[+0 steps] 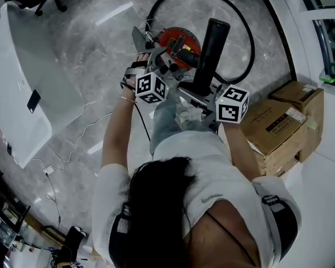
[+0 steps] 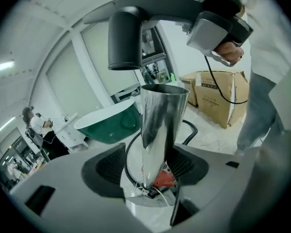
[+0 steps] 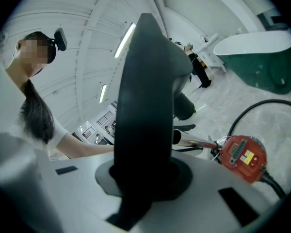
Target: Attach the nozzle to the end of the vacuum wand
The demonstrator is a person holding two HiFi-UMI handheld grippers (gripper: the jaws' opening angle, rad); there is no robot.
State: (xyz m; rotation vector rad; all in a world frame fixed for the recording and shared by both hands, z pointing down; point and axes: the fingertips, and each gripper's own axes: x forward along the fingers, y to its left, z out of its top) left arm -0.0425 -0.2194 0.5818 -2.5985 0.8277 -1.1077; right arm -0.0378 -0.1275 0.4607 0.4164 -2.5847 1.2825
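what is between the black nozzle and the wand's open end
Nothing; in the left gripper view the gap between the nozzle and the metal wand is bare.

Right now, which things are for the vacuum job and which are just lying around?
For the job:
shiny metal wand tube, between the jaws of the open left gripper
black plastic nozzle, clamped in the right gripper
round red vacuum body

Just lying about:
brown cardboard boxes
green bathtub
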